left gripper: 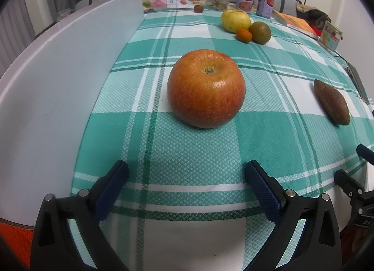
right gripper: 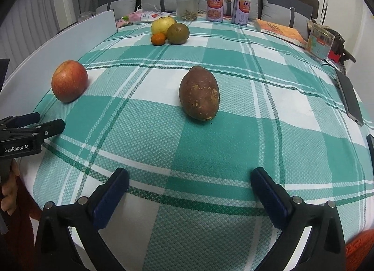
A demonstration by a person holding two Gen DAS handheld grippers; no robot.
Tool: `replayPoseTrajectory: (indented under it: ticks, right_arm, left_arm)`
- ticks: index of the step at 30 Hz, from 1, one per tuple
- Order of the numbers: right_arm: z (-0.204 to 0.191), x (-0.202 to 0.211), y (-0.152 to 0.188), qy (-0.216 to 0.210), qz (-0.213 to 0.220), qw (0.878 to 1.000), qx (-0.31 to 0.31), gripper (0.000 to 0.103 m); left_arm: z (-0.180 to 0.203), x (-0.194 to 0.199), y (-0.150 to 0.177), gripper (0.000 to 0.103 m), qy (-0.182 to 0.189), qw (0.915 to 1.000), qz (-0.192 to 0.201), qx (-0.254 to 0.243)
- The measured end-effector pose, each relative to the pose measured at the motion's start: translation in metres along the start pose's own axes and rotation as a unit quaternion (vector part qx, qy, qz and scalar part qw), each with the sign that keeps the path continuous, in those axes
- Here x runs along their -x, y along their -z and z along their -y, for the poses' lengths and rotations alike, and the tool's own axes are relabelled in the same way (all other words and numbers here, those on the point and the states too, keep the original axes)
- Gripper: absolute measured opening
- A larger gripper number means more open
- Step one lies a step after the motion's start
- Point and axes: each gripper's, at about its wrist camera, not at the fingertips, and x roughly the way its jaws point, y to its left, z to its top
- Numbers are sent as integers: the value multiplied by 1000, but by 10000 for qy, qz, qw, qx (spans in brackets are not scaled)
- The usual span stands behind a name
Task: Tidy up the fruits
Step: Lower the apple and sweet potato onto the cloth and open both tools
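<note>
A red apple (left gripper: 206, 88) (right gripper: 69, 81) rests on the green checked tablecloth, just ahead of my left gripper (left gripper: 187, 172), which is open and holds nothing. A brown oval sweet potato (right gripper: 199, 92) (left gripper: 332, 102) lies ahead of my right gripper (right gripper: 190, 181), whose jaws stand wide open and empty. Further back, a yellow fruit (left gripper: 235, 20) (right gripper: 163, 25), a green-brown fruit (left gripper: 260, 32) (right gripper: 178, 33) and a small orange (left gripper: 243, 35) (right gripper: 159, 38) sit bunched together. A small dark red fruit (left gripper: 198, 8) lies near the far edge.
A white board (left gripper: 70, 65) stands along the table's left side. At the far edge are a clear jar (right gripper: 187, 6), two cans (right gripper: 216, 7), books (right gripper: 280, 30) and a small box (right gripper: 319, 41). A dark phone (right gripper: 349, 97) lies at right.
</note>
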Motion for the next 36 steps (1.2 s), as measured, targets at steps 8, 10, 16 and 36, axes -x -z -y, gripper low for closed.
replayPoseTrajectory:
  ticks: [8,10,16,36]
  right_arm:
    - [1,0,1,-8,98,10000,-2,103]
    - [1,0,2,-5,110,9999,-4,103]
    - [1,0,1,-2,111,9999,-6,103]
    - [2,0,1,22,81,10000,-23,103]
  left_arm:
    - [0,-1,0,102,-8,10000,33,-22]
    - [1,-1,0,102,-10,10000,35,-24]
    - [1,-2,1,102,-10,10000,36,-26]
    - [0,-2,1,102,37,10000,11,-81]
